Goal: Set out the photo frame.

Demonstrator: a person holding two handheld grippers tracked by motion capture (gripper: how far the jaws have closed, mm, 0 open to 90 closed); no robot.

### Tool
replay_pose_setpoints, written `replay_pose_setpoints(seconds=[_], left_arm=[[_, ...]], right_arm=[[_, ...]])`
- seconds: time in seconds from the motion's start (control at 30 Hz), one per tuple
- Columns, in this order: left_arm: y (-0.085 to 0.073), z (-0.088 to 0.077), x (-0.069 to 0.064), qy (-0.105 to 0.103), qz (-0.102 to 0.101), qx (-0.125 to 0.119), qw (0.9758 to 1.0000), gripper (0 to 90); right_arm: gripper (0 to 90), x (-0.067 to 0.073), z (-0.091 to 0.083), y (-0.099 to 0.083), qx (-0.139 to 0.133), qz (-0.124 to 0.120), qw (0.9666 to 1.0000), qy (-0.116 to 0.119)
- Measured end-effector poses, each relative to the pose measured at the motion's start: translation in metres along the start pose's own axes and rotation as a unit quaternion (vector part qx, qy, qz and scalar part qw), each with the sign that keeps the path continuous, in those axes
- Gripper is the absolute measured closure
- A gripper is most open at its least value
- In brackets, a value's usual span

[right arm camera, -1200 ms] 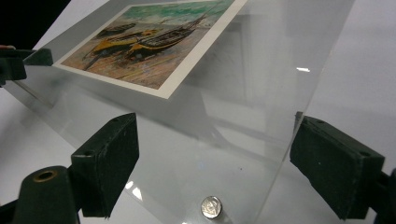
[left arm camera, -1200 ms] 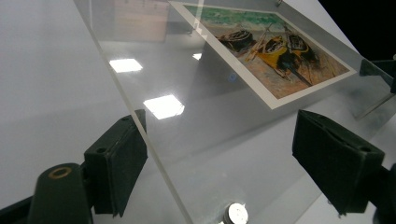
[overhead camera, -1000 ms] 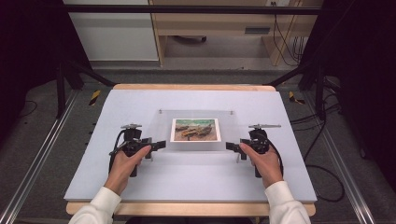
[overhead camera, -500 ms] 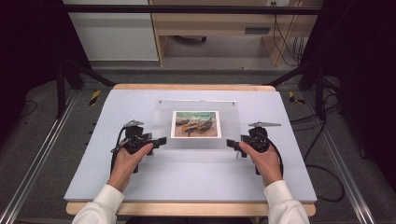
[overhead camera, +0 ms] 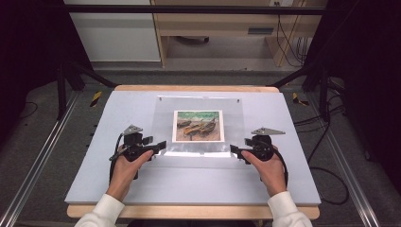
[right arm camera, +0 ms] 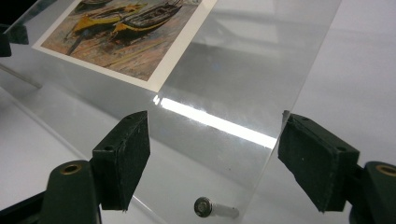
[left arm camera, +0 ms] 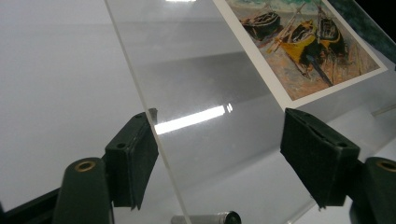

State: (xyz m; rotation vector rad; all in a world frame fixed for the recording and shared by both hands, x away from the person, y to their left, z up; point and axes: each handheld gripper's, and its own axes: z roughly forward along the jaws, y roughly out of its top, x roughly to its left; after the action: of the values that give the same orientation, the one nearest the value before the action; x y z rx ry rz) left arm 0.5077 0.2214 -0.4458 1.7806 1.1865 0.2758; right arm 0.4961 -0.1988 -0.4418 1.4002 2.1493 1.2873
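1. The left claw (overhead camera: 160, 146) sits at the near left corner of the clear sheet (overhead camera: 163, 123). A hand (overhead camera: 124, 169) holds it from behind.
2. In the left gripper view, the left claw (left arm camera: 219, 154) is spread, with the left edge of the sheet between its two black pads (left arm camera: 133, 156). One pad is just beside the edge. The other pad is well apart from the sheet. The jaws have just been closing, but they do not pinch the sheet.
3. The sheet lies on the white worktop (overhead camera: 94, 142), in the middle. Its near edge looks a bit lifted off the worktop.
4. A picture (overhead camera: 198, 126) of boats is in the middle of the sheet. In the left gripper view, the picture (left arm camera: 299, 42) is up and to the right of the claw.
5. A small metal peg (right arm camera: 212, 208) sticks out near the sheet's corner, between the pads of the right claw.
6. The right claw (overhead camera: 235, 150) sits at the near right corner of the sheet. The other hand (overhead camera: 270, 171) holds it.
7. In the right gripper view, the right claw (right arm camera: 215, 161) is spread too. The sheet's right edge is between its pads, and no pad presses on it. Its jaws have just been closing as well.
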Motion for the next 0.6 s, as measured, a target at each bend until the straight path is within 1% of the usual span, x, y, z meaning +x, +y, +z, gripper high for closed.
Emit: replay_pose_setpoints(seconds=[0.03, 0.1, 0.17, 0.2, 0.27, 0.3, 0.37, 0.43, 0.47, 0.6], left_arm=[[-0.001, -0.001, -0.001, 0.002, 0.002, -0.004, 1.0000, 29.9], [-0.002, -0.002, -0.003, 0.007, 0.009, -0.004, 0.9999, 30.0], [-0.004, -0.004, -0.005, 0.009, 0.010, -0.008, 0.9999, 30.5], [-0.004, -0.005, -0.005, 0.008, 0.012, -0.008, 0.9999, 31.3], [-0.006, -0.007, -0.006, 0.010, 0.013, -0.013, 0.9998, 32.7], [-0.007, -0.008, -0.006, 0.011, 0.017, -0.014, 0.9997, 32.9], [-0.009, -0.010, -0.007, 0.011, 0.020, -0.019, 0.9996, 34.2], [-0.012, -0.013, -0.006, 0.009, 0.018, -0.024, 0.9995, 36.5], [-0.012, -0.013, -0.006, 0.009, 0.021, -0.025, 0.9994, 37.1], [-0.014, -0.015, -0.009, 0.012, 0.027, -0.029, 0.9992, 37.7]], right_arm=[[27.4, 0.001, -0.001, -0.001, -0.003, -0.005, 1.0000, -0.002], [28.3, 0.003, -0.003, -0.003, -0.006, -0.008, 0.9999, -0.006], [29.5, 0.004, -0.005, -0.004, -0.010, -0.017, 0.9998, -0.009], [30.2, 0.006, -0.006, -0.005, -0.010, -0.014, 0.9998, -0.010], [31.2, 0.007, -0.008, -0.007, -0.015, -0.021, 0.9996, -0.013], [31.7, 0.008, -0.009, -0.008, -0.017, -0.020, 0.9995, -0.016], [33.0, 0.009, -0.011, -0.011, -0.024, -0.024, 0.9992, -0.019], [34.2, 0.011, -0.012, -0.013, -0.030, -0.026, 0.9989, -0.024], [34.7, 0.012, -0.013, -0.014, -0.033, -0.026, 0.9988, -0.026], [36.0, 0.015, -0.015, -0.016, -0.034, -0.033, 0.9984, -0.031]])
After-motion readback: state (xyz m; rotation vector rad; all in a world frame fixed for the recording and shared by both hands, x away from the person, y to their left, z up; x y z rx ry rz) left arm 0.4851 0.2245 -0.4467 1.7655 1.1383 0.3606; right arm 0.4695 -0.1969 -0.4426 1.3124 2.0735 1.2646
